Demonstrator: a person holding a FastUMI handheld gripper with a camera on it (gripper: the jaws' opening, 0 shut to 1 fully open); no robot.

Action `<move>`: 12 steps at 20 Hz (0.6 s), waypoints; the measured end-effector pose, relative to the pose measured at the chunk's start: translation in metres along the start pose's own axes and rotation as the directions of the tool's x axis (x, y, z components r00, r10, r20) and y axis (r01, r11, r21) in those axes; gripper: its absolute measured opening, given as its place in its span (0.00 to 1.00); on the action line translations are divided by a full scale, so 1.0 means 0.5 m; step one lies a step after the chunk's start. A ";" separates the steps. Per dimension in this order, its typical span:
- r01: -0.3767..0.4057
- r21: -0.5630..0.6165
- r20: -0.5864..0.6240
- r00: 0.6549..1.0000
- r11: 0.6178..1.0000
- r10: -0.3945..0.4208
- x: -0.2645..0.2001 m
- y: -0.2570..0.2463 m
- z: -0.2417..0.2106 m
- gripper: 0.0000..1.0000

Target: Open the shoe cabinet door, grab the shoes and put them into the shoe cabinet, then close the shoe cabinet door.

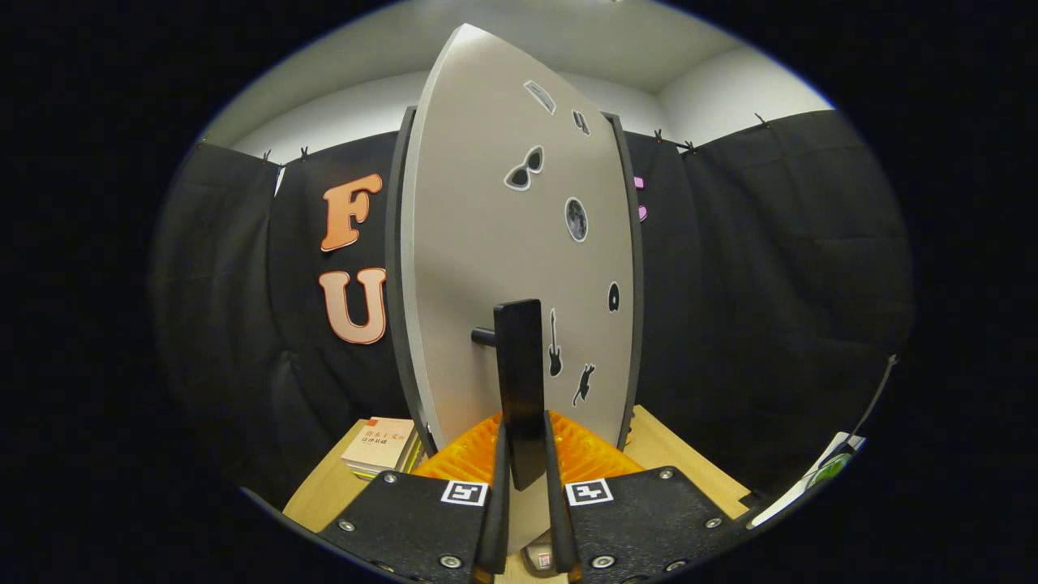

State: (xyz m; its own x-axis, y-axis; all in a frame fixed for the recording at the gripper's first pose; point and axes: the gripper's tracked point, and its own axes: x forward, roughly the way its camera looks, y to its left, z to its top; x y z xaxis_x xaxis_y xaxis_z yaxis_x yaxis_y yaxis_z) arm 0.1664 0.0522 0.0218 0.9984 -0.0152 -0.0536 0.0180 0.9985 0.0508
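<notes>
Tool (525, 454) clamped on black door handle (519, 381); keep firm grip, swing cabinet door (486, 243) along hinge arc, no twisting.

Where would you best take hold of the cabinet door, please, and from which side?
By its black handle, an upright bar held off the door face on a short post. Come straight at its front edge, as the tool is now, one finger on each flat side.
</notes>
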 end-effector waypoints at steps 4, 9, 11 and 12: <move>0.042 -0.010 0.001 0.999 0.999 -0.042 -0.009 -0.033 -0.002 0.21; 0.087 0.004 0.001 0.996 0.996 -0.087 -0.020 -0.083 0.001 0.21; 0.116 0.024 -0.003 0.993 0.993 -0.116 -0.020 -0.102 0.000 0.21; 0.129 0.030 -0.006 0.992 0.991 -0.129 -0.020 -0.109 -0.001 0.20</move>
State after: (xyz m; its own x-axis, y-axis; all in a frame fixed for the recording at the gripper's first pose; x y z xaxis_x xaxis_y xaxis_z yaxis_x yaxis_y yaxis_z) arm 0.1554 -0.0021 0.0192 0.9874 -0.1439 -0.0660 0.1486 0.9862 0.0732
